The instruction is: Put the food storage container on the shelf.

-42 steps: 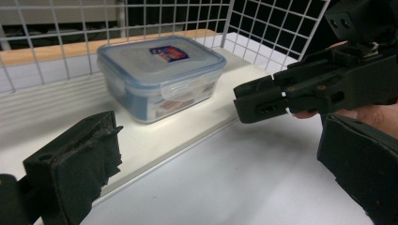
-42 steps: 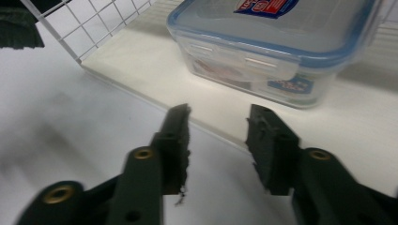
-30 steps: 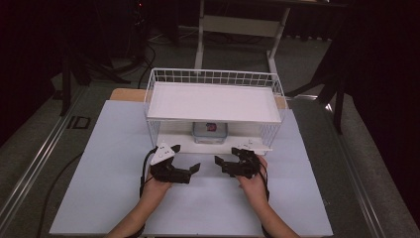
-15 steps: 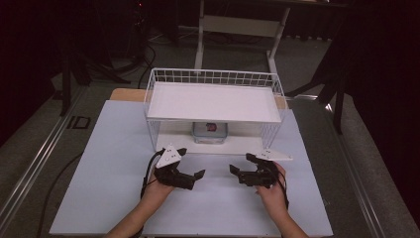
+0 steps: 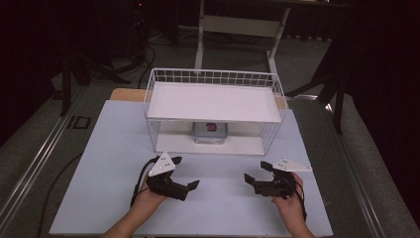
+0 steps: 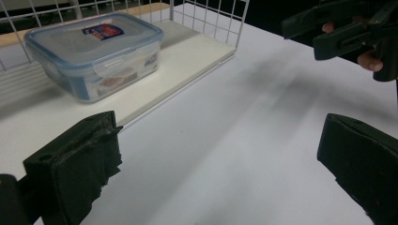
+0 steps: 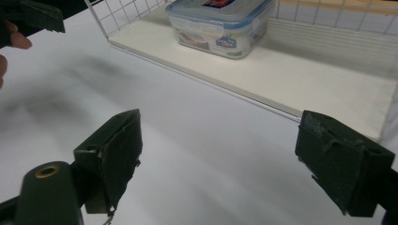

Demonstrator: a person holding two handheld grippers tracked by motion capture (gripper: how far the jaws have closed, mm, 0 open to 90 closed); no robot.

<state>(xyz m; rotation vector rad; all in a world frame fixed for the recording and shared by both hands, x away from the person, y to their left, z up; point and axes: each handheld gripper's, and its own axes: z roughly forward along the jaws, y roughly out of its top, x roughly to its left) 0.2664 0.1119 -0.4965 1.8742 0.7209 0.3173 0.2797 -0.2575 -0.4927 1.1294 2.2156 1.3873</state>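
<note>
Plastic box (image 5: 210, 132) with a blue-edged lid, sitting on the bottom shelf of the white wire rack (image 5: 214, 79), tucked under the top shelf and near the middle of the rack. Straight ahead of both hands, past the open front edge of the rack. Long side of the box running left to right, so facing the person. Left hand-held gripper (image 5: 190, 186) low over the white tabletop (image 5: 99, 148), jaws spread wide, nothing between them. Right hand-held gripper (image 5: 249, 179) the same: jaws spread wide, holding nothing, tips turned in toward the other one. Box up and to the left in the left gripper view (image 6: 94, 54), up and a bit to the right of middle in the right gripper view (image 7: 220, 23). Well apart from both, with bare tabletop in between. About the same way off from each hand, maybe a little closer to the left one. Next move likely a reach forward and in under the top shelf, one jaw set to each short end of the box.
</note>
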